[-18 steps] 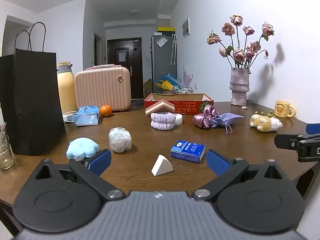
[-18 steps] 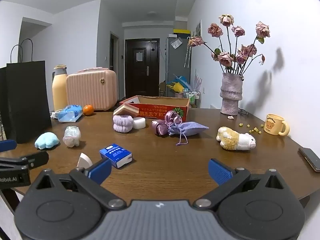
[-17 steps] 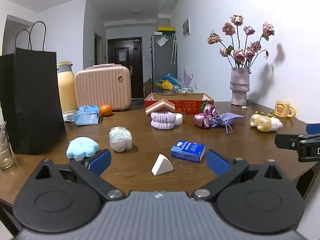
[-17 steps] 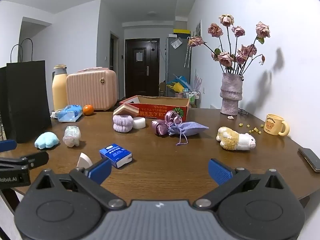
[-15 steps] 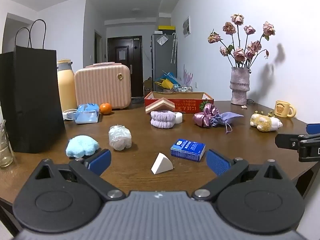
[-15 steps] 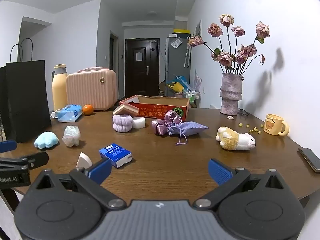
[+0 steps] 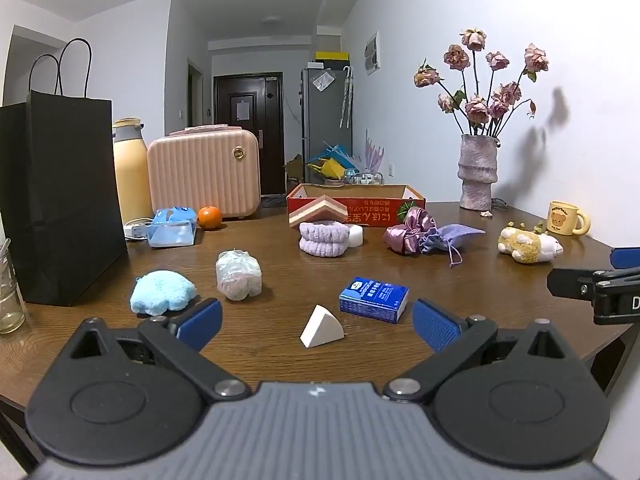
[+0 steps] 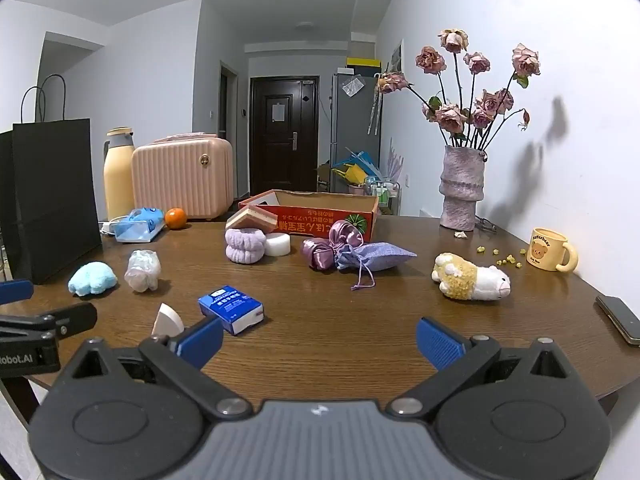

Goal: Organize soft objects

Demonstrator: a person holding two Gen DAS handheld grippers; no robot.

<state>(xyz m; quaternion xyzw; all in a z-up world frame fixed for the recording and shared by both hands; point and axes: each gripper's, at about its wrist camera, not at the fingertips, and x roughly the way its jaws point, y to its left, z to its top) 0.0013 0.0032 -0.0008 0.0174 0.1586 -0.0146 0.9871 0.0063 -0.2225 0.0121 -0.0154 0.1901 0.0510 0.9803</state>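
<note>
Soft things lie scattered on the brown table (image 7: 360, 360): a blue fluffy toy (image 7: 162, 292), a plastic-wrapped bundle (image 7: 238, 275), a white wedge sponge (image 7: 321, 327), a lilac scrunchie (image 7: 323, 238), a purple satin bow (image 7: 408, 230), a lilac drawstring pouch (image 7: 452, 236) and a plush sheep (image 8: 472, 278). A red cardboard box (image 7: 356, 202) stands open behind them. My left gripper (image 7: 316, 322) is open over the near edge, the wedge sponge between its fingers' line of sight but apart. My right gripper (image 8: 320, 340) is open, nothing in it.
A black paper bag (image 7: 60, 200), a yellow flask (image 7: 130, 172), a pink case (image 7: 204, 172) and an orange (image 7: 209, 217) stand at the left. A blue tissue pack (image 7: 374, 299) lies in the middle. A vase of roses (image 7: 478, 172), a mug (image 7: 566, 218) and a phone (image 8: 620, 318) are at the right.
</note>
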